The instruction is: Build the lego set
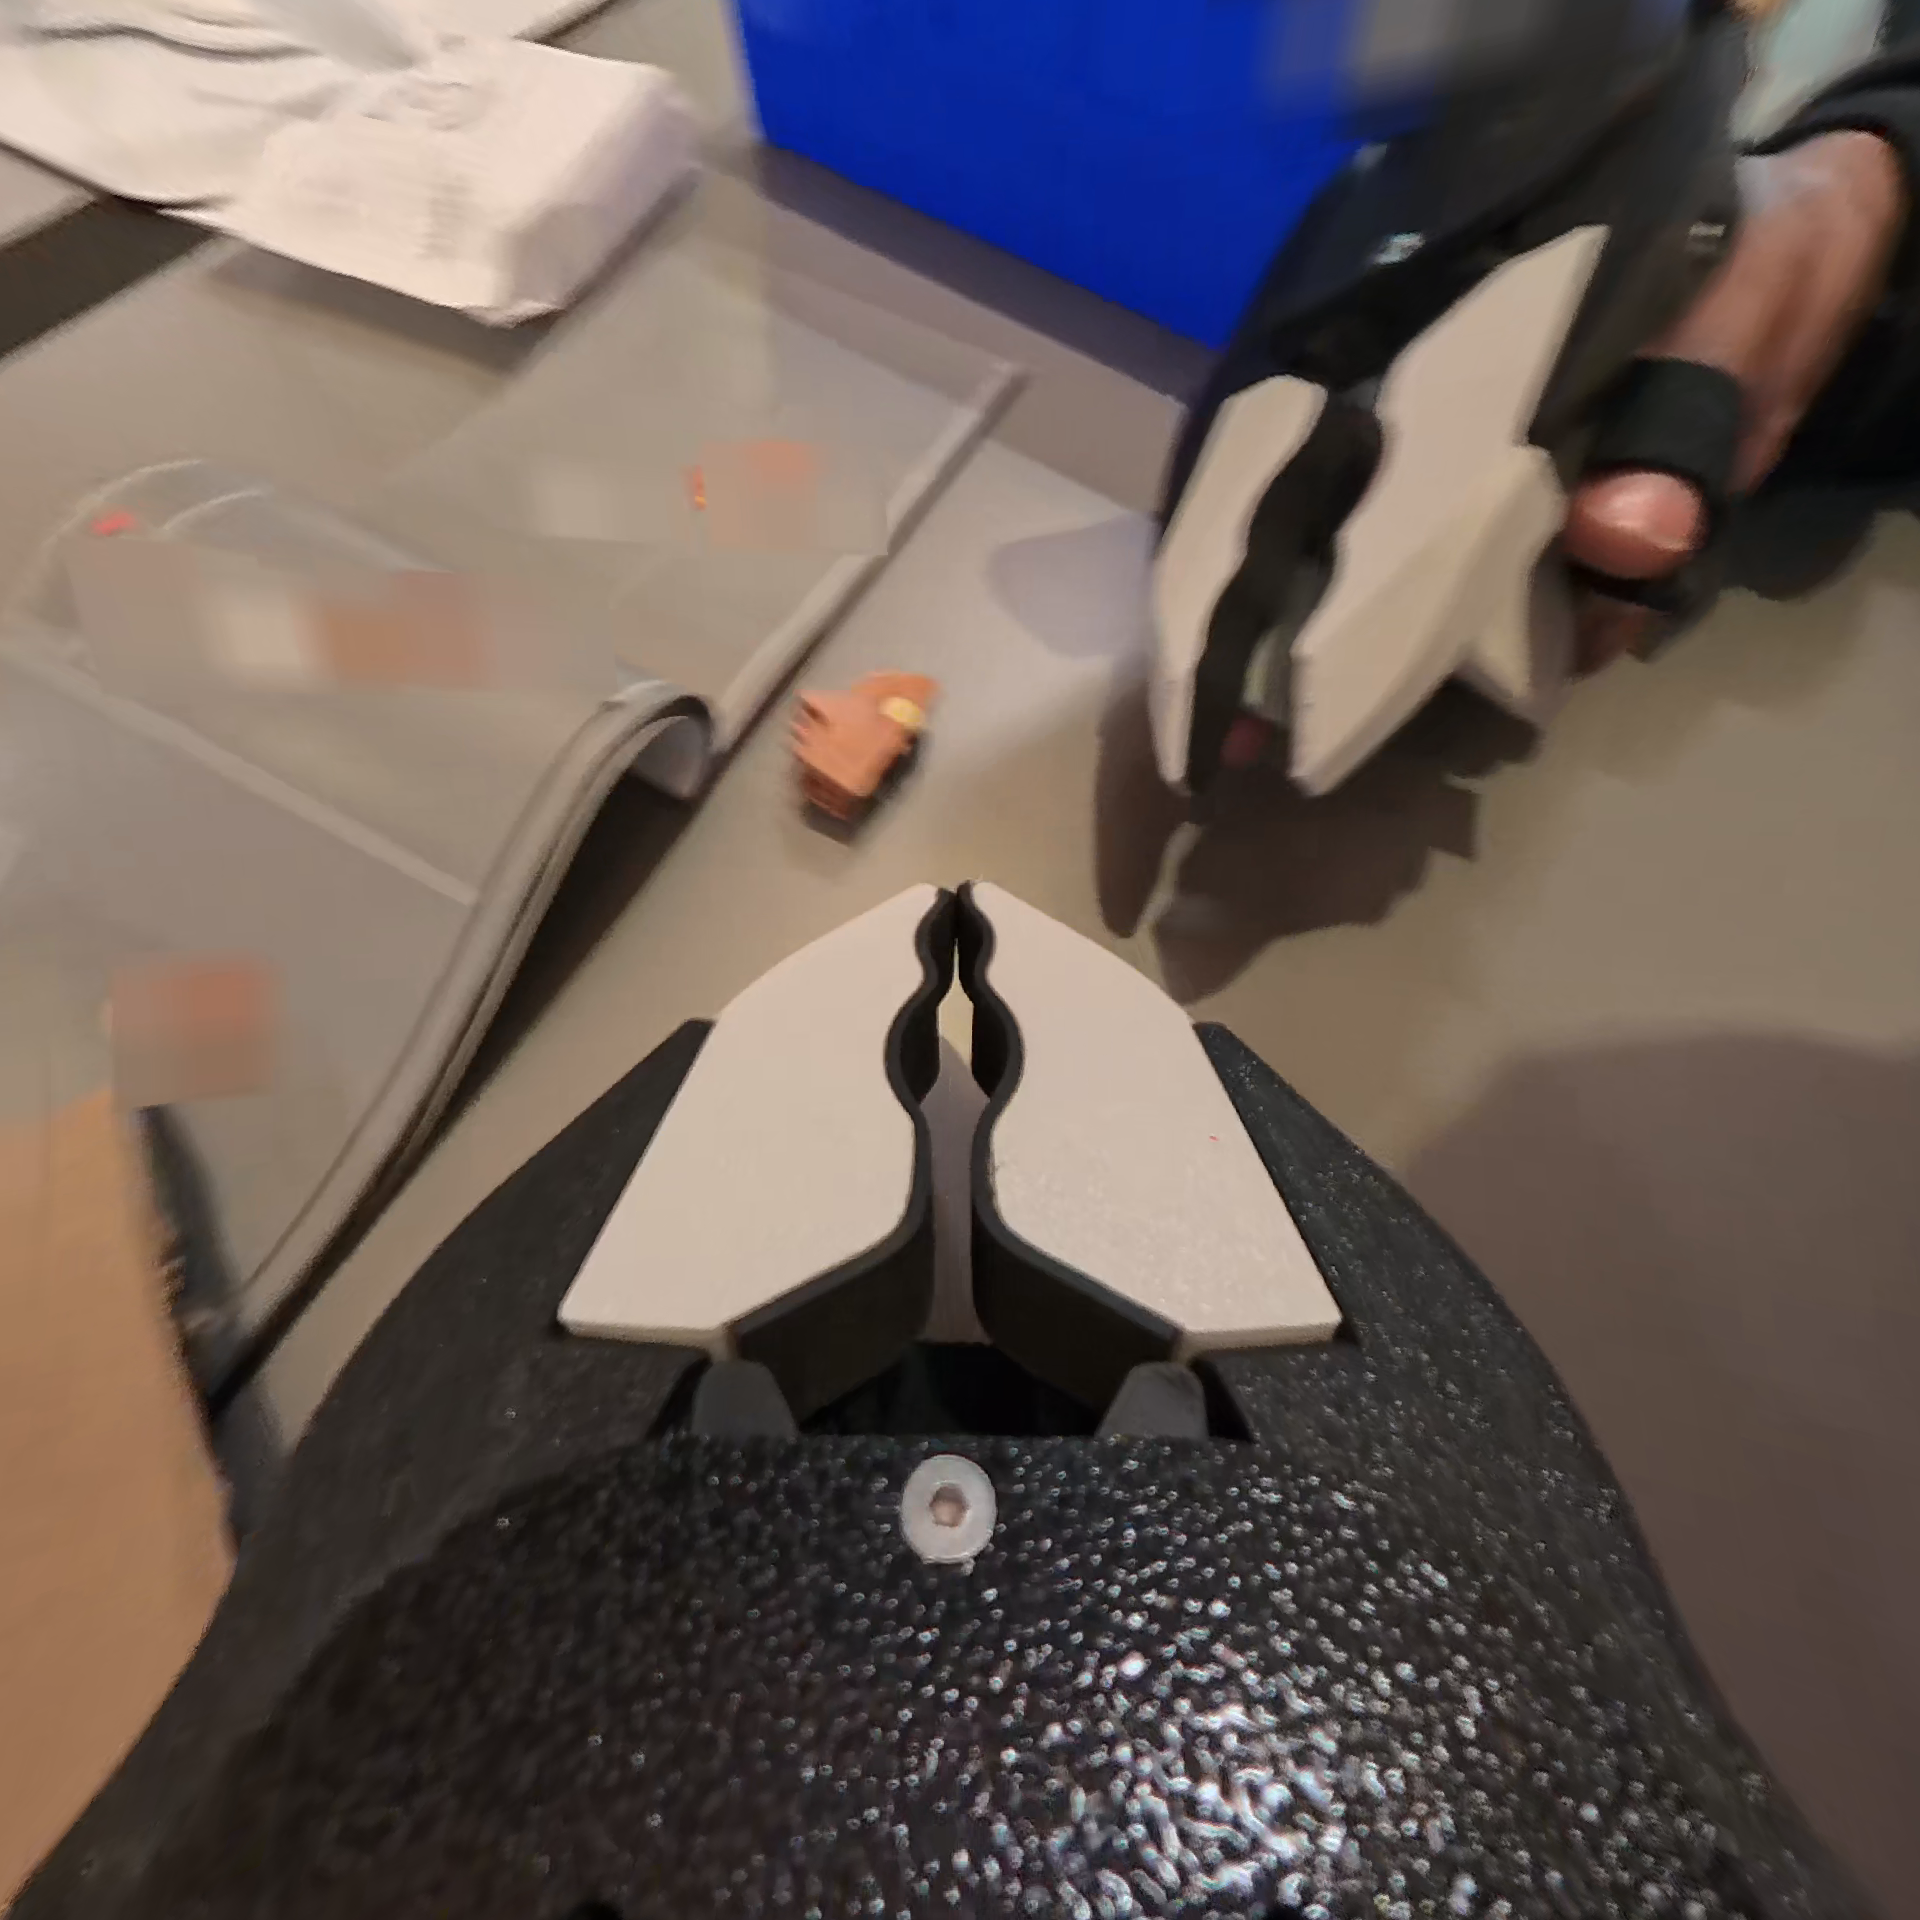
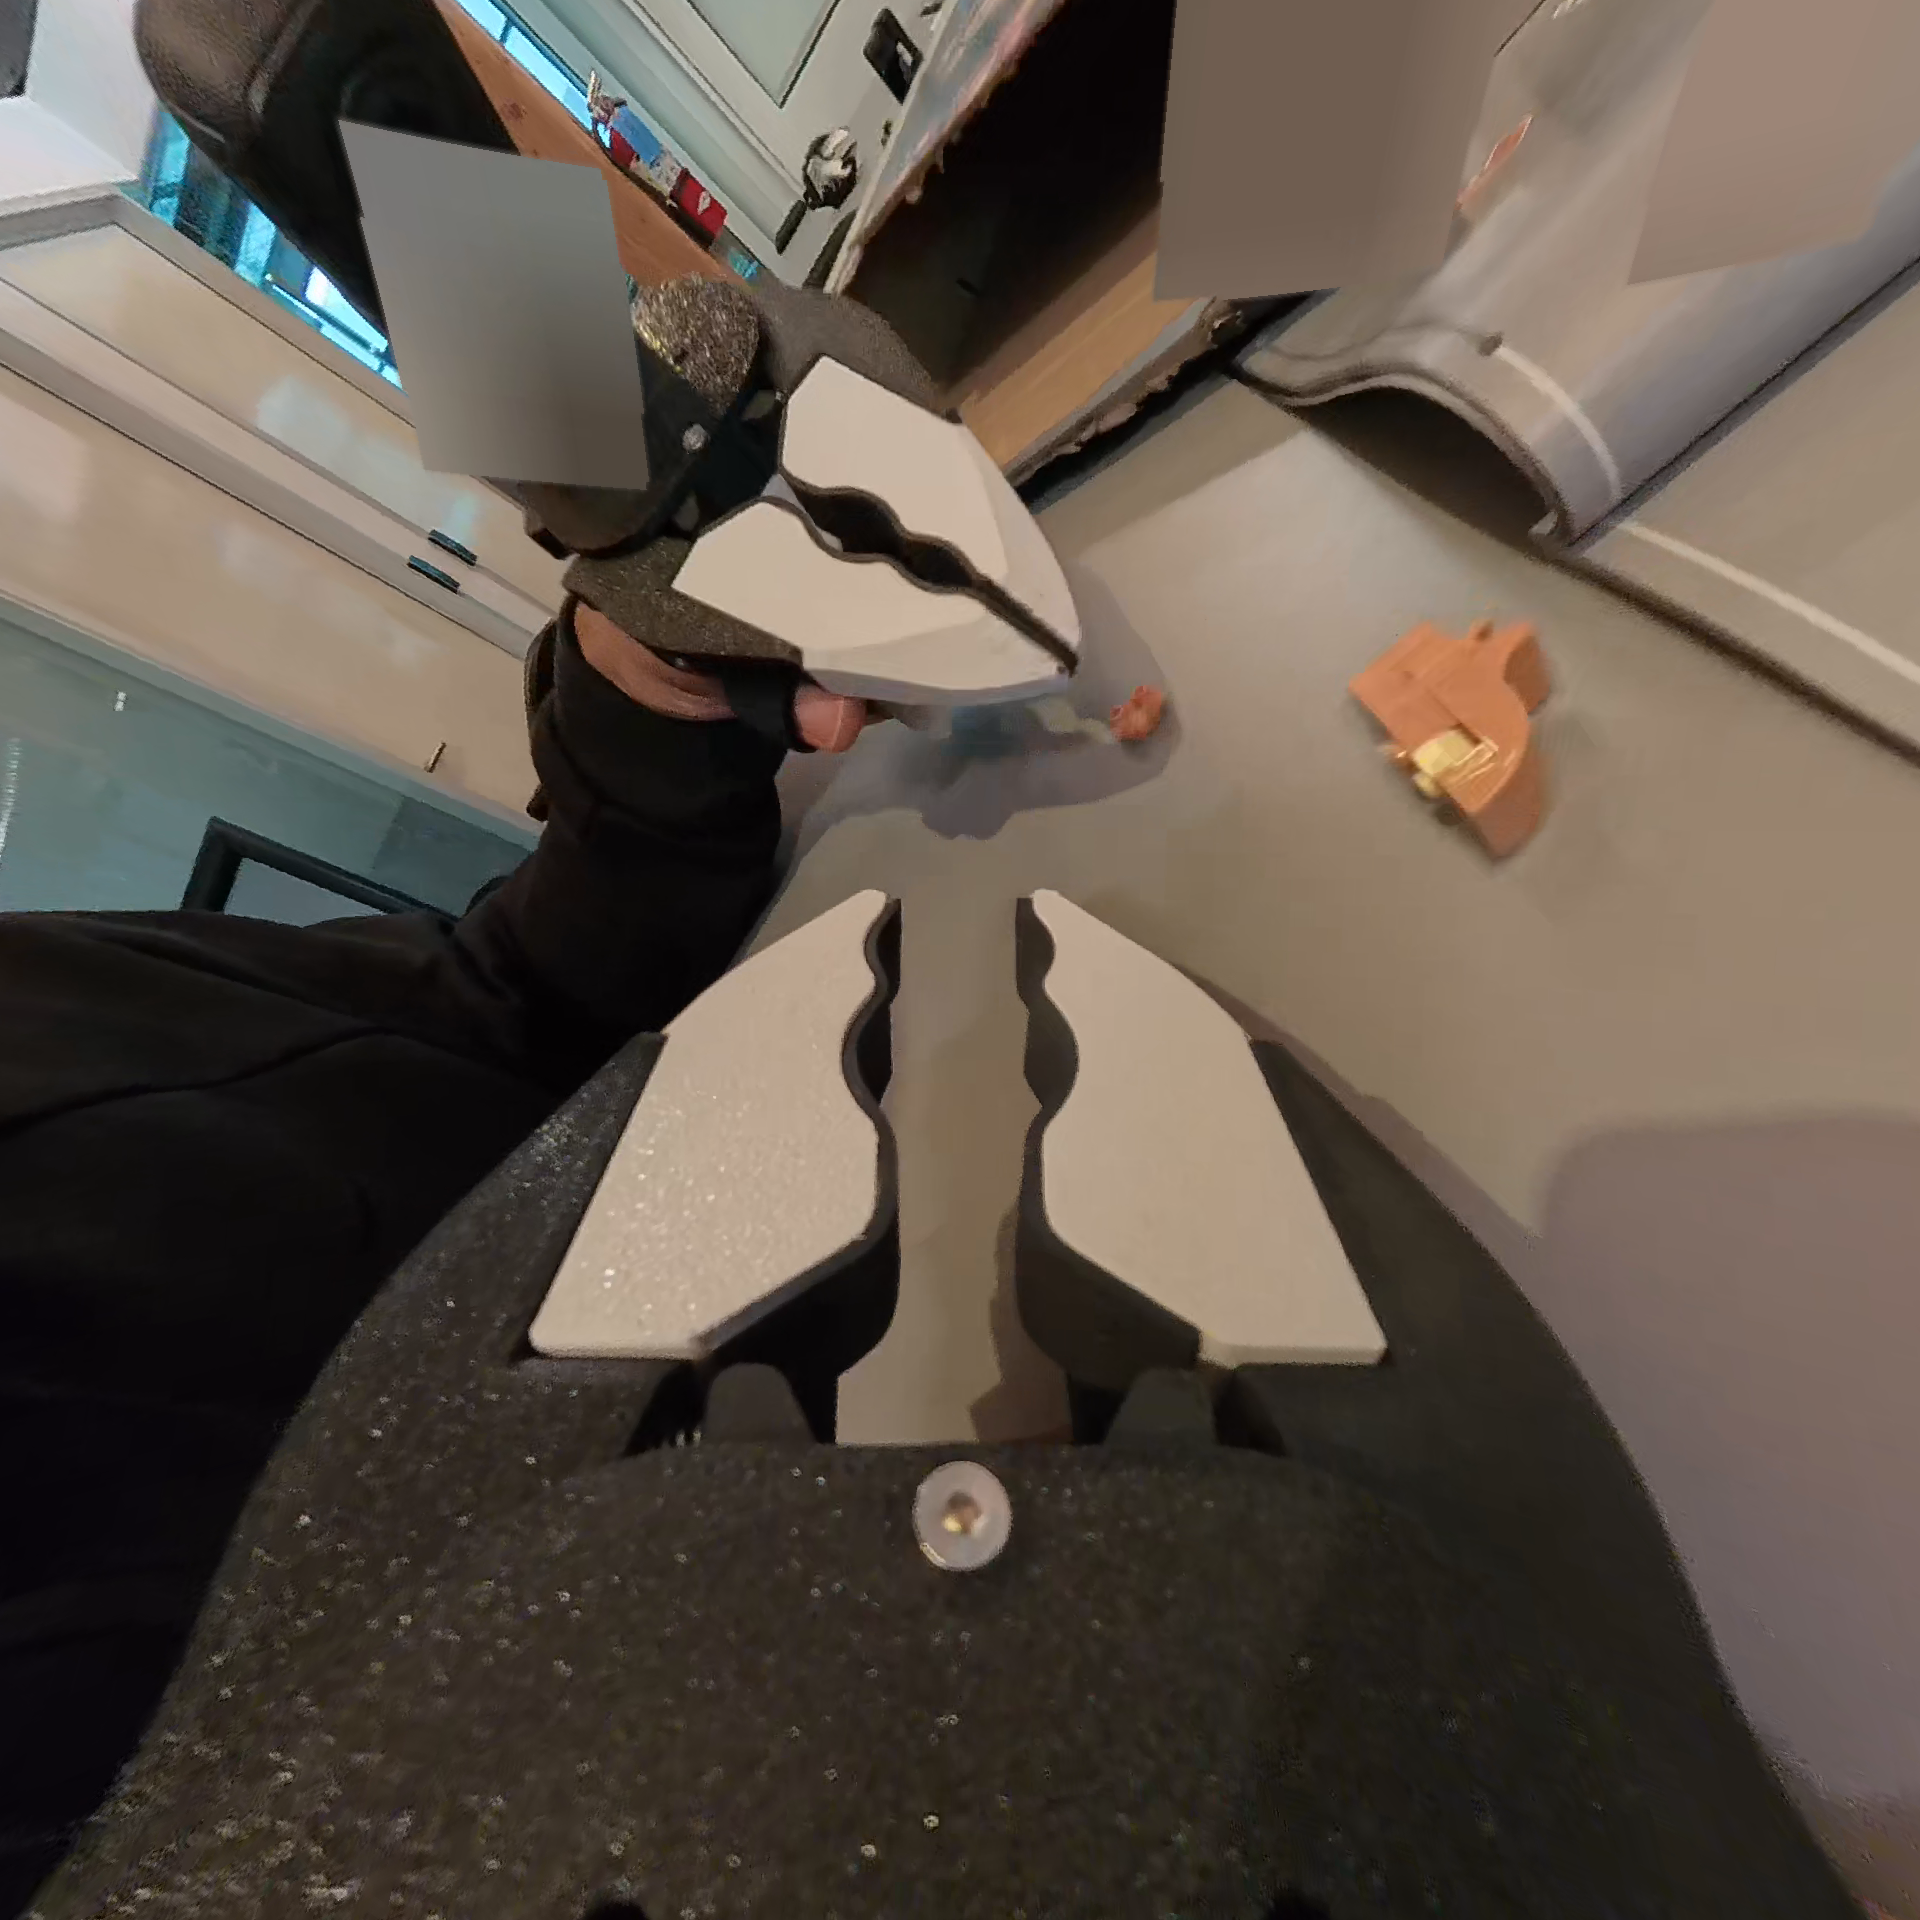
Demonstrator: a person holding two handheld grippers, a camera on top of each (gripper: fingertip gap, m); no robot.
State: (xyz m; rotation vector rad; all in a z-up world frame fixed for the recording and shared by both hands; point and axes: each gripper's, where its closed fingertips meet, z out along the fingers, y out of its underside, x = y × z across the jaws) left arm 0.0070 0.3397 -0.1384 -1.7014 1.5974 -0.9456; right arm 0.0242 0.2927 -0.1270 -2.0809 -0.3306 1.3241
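Note:
My left gripper (image 1: 956,891) is shut, its pads meeting at the tips, and I see nothing between them. It hovers over the grey table (image 1: 1455,883); it also shows in the right wrist view (image 2: 1065,665), shut. My right gripper (image 2: 956,914) is open, with only bare table between its fingers; in the left wrist view it (image 1: 1242,774) hangs blurred at the right, held by a gloved hand. A small orange plastic part with a brass-coloured piece (image 1: 862,738) lies on the table ahead of the left gripper, and right of the right gripper's fingers (image 2: 1455,727).
An open grey booklet (image 1: 416,675) lies at the left, also seen at the back (image 2: 1558,416). A blue box (image 1: 1039,135) and white papers (image 1: 416,177) are farther back. A tiny pinkish bit (image 2: 1138,715) lies below the left gripper's tips. A black sleeve (image 2: 260,1091) is at left. The grippers' ends are close to 6 cm from one another.

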